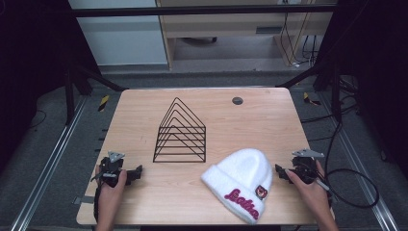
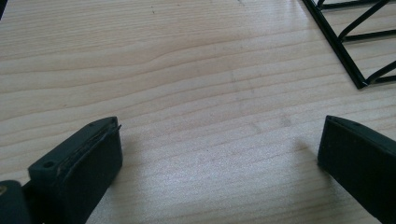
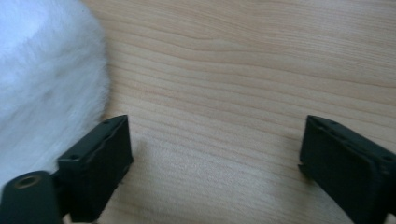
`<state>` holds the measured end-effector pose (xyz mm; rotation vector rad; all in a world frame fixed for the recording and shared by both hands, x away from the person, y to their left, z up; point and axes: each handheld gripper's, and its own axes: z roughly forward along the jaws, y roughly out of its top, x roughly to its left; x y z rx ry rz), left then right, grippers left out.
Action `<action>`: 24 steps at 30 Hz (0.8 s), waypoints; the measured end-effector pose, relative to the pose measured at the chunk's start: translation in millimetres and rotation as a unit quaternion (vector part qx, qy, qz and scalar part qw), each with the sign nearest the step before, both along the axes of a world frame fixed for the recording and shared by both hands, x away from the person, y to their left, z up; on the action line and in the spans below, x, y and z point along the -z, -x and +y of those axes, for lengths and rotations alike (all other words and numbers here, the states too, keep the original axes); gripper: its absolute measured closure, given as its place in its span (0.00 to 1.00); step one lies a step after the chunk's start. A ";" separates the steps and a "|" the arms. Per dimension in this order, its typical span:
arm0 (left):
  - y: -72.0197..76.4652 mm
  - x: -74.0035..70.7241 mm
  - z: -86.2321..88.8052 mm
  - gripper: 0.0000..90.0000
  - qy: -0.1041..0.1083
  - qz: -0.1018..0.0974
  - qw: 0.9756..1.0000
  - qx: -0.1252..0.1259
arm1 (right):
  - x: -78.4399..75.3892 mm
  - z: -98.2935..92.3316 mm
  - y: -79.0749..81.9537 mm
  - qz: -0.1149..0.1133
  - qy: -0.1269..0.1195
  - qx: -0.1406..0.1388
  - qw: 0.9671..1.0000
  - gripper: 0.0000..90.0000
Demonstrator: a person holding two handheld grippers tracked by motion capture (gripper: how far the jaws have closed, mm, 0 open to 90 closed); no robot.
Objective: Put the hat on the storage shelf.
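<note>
White fuzzy beanie point(image 1: 240, 180) with pink script lettering and small patch on folded cuff lies flat at table front right; black wire triangular rack point(image 1: 180, 132) stands upright mid-table, apart.

Left hand-held gripper point(image 1: 136, 173) and right hand-held gripper point(image 1: 280, 172) rest low, jaws spread wide, pointing inward.

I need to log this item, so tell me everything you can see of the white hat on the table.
The hat is a white, fuzzy knit beanie with a rounded crown and a folded cuff. The cuff carries dark pink script lettering and a small dark patch with a reddish figure. It lies flat on the wooden table, near the front edge on the right, crown pointing toward the back and cuff toward the person. The black wire rack stands apart to its left. The right gripper sits open just beside it; whether a jaw brushes the fuzz is unclear.
</note>
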<state>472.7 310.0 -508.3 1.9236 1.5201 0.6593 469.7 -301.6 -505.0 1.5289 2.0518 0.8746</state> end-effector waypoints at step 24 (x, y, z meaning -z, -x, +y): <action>0.0 0.0 0.0 0.00 0.000 0.000 1.000 0.000 | -84.0 67.8 -65.7 0.161 0.103 -0.164 0.968 0.48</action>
